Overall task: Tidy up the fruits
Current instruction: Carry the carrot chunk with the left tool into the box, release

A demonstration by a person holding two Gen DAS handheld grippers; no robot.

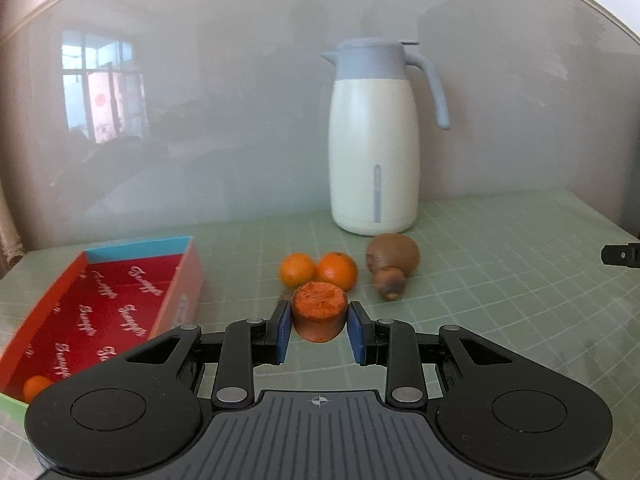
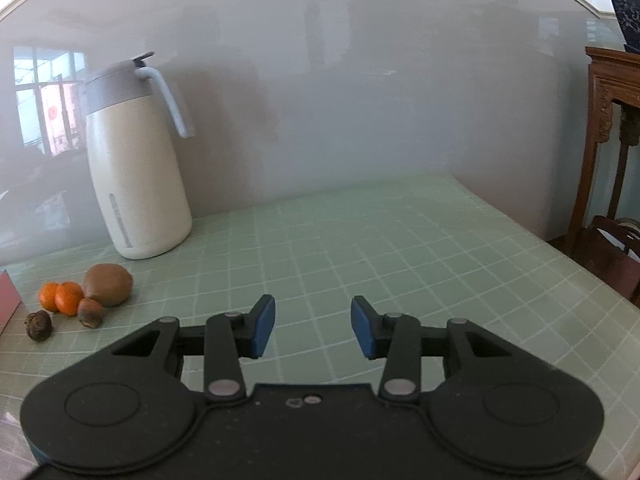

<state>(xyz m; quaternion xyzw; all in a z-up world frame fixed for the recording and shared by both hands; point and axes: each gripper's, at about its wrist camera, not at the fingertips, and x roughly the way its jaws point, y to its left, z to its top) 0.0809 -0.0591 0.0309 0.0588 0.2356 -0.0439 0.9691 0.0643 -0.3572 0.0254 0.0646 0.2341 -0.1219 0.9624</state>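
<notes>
My left gripper [image 1: 319, 320] is shut on a small orange-brown fruit [image 1: 319, 314] with a flat, rough top, held above the green mat. Behind it lie two small oranges [image 1: 298, 270] [image 1: 337, 271], a brown kiwi [image 1: 394, 256] and a small brown fruit [image 1: 390, 284]. An open box with a red inside [image 1: 120, 304] sits at the left, with one orange [image 1: 36, 386] in its near corner. My right gripper [image 2: 313, 326] is open over bare mat with nothing between its fingers. In the right wrist view the oranges [image 2: 60, 298], kiwi [image 2: 108, 283], small brown fruit [image 2: 91, 312] and a dark lumpy fruit [image 2: 39, 325] lie far left.
A tall white jug with a grey-blue lid and handle [image 1: 374, 140] stands behind the fruit against the grey wall. The mat's right edge [image 2: 580, 264] drops off towards wooden furniture [image 2: 608, 120]. The tip of the other gripper [image 1: 622, 255] shows at the right edge.
</notes>
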